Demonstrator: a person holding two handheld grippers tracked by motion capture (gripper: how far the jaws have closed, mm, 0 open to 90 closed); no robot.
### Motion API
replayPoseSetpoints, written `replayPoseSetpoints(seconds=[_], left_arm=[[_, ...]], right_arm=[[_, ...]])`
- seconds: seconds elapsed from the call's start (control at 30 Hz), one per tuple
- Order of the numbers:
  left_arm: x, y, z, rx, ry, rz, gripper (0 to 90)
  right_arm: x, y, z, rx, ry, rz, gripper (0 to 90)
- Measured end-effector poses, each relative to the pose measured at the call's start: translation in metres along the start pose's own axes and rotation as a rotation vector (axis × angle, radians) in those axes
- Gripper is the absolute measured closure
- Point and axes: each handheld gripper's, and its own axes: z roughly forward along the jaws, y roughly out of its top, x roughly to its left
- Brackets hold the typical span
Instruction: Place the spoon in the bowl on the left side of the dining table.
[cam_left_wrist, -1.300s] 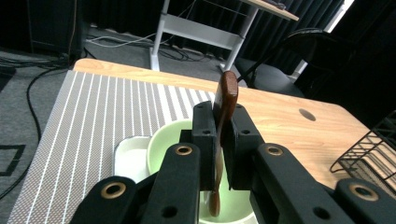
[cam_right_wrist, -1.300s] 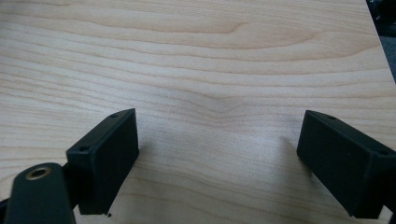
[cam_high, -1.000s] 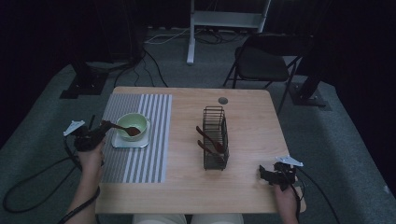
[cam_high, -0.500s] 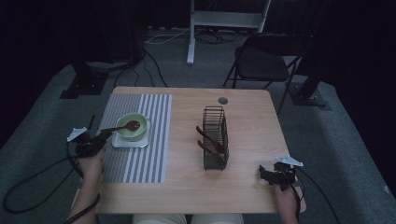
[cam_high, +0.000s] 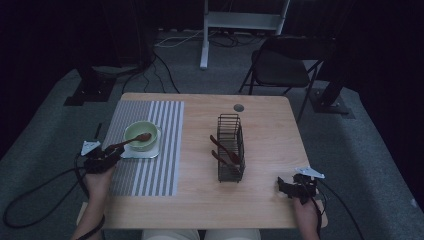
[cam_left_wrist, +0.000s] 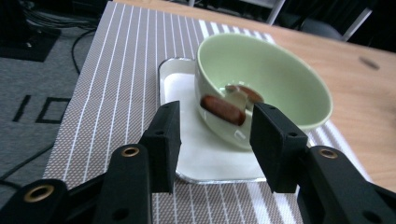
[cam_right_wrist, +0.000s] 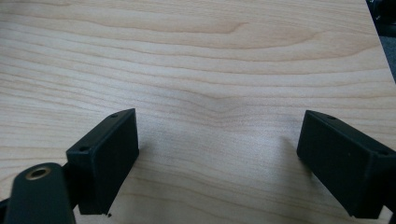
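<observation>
Brown and glossy, the wooden spoon (cam_high: 131, 142) now lies with its bowl end inside the pale green bowl (cam_high: 140, 135) and its handle sloping out over the rim toward the left gripper (cam_high: 111, 153). In the left gripper view the spoon's head (cam_left_wrist: 223, 109) rests low against the bowl's inner wall. The left fingers (cam_left_wrist: 163, 140) have just been opening and now stand partly apart; I see nothing pressed between them there, so the spoon looks released.

Judging from this, the placing of one spoon in the bowl is done, or all but done, with the hand only left to draw clear. Two more dark wooden utensils (cam_high: 224, 150) stand tilted in the black wire caddy (cam_high: 230, 150) near the middle of the bench (cam_high: 260, 200); whether they are to follow cannot be told.

The bowl sits on a white square tray (cam_high: 150, 152), which lies on a grey striped placemat (cam_high: 160, 165) at the left side of the bench.

At the near right corner the right gripper (cam_high: 292, 186) rests low over bare wood, its fingers (cam_right_wrist: 107, 154) spread wide with nothing between them.
</observation>
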Motion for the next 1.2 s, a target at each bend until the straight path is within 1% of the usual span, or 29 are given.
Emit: replayPoseSetpoints(seconds=[0.03,0.07,0.1,0.13,0.17,0.2,0.23,0.27,0.3,0.33,0.37,0.4,0.43,0.47,0.53,0.57,0.63,0.7,0.73,0.77,0.8,0.9,0.97,1.07,1.1,1.13,1.17,1.2], left_arm=[[-0.001,-0.001,0.000,0.009,0.010,0.006,48.1],[-0.002,-0.001,0.000,0.018,0.014,0.014,45.7],[-0.003,-0.003,0.000,0.023,0.013,0.016,45.6],[-0.004,-0.004,0.000,0.030,0.020,0.023,43.4],[-0.005,-0.005,0.000,0.040,0.022,0.032,37.7],[-0.006,-0.006,0.000,0.059,0.020,0.040,36.3],[-0.007,-0.008,0.000,0.067,0.028,0.048,29.6],[-0.007,-0.009,-0.001,0.068,0.024,0.056,26.9],[-0.008,-0.011,-0.002,0.067,0.035,0.058,26.6],[-0.007,-0.012,-0.002,0.076,0.040,0.054,20.5],[-0.006,-0.013,-0.003,0.079,0.040,0.044,17.2],[-0.005,-0.015,-0.004,0.085,0.054,0.045,17.1],[-0.004,-0.016,-0.005,0.092,0.047,0.043,11.6],[-0.003,-0.017,-0.005,0.095,0.050,0.037,9.1],[-0.002,-0.019,-0.008,0.099,0.037,0.039,9.1],[-0.002,-0.020,-0.010,0.095,0.041,0.040,9.0],[-0.003,-0.022,-0.013,0.095,0.031,0.046,9.0],[-0.004,-0.025,-0.015,0.102,0.047,0.061,8.9],[-0.004,-0.027,-0.016,0.104,0.037,0.054,8.8],[-0.004,-0.029,-0.016,0.123,0.038,0.045,3.2],[-0.003,-0.032,-0.017,0.130,0.030,0.044,0.0],[-0.003,-0.040,-0.020,0.137,0.031,0.045,0.0],[-0.002,-0.044,-0.022,0.133,0.033,0.032,0.0],[-0.001,-0.048,-0.024,0.134,0.038,0.025,0.0],[-0.001,-0.049,-0.024,0.135,0.050,0.026,0.0],[0.000,-0.049,-0.024,0.134,0.050,0.020,0.0],[0.000,-0.050,-0.025,0.126,0.046,0.016,0.0],[0.000,-0.051,-0.026,0.117,0.060,0.021,0.0]], right_arm=[[0.000,0.000,0.000,0.000,0.000,0.000,11.9],[0.000,0.000,0.000,0.000,0.000,0.000,11.9],[0.000,0.000,0.000,0.000,0.000,0.000,11.9],[0.000,0.000,0.000,0.000,0.000,0.000,12.0],[0.000,0.000,0.000,0.000,0.000,0.000,12.0],[0.000,0.000,0.000,0.000,0.000,0.000,12.0],[0.000,0.000,0.000,0.000,0.000,0.000,12.0],[0.000,0.000,0.000,0.000,0.000,0.000,11.9],[0.000,0.000,0.000,0.000,0.000,0.000,12.0],[0.000,0.000,0.000,0.000,0.000,0.000,12.0],[0.000,0.000,0.000,0.000,0.000,0.000,11.9],[0.000,0.000,0.000,0.000,0.000,0.000,12.0],[0.000,0.000,0.000,0.000,0.000,0.000,12.0],[0.000,0.000,0.000,0.000,0.000,0.000,12.0],[0.000,0.000,0.000,0.000,0.000,0.000,12.0],[0.000,0.000,0.000,0.000,0.000,0.000,12.0],[0.000,0.000,0.000,0.000,0.000,0.000,11.9],[0.000,0.000,0.000,0.000,0.000,0.000,11.9],[0.000,0.000,0.000,0.000,0.000,0.000,12.0],[0.000,0.000,0.000,0.000,0.000,0.000,12.0],[0.000,0.000,0.000,0.000,0.000,0.001,12.0],[0.000,0.000,0.000,0.001,0.000,0.001,12.0],[0.000,0.000,0.000,0.001,0.000,0.001,12.0],[0.000,0.000,0.000,0.001,0.000,0.002,12.0],[0.000,0.000,0.000,0.001,0.000,0.002,12.0],[0.000,0.000,0.000,0.001,0.000,0.002,12.0],[0.000,0.000,0.000,0.001,0.000,0.001,12.0],[0.000,0.000,0.000,0.001,0.000,0.001,12.0]])
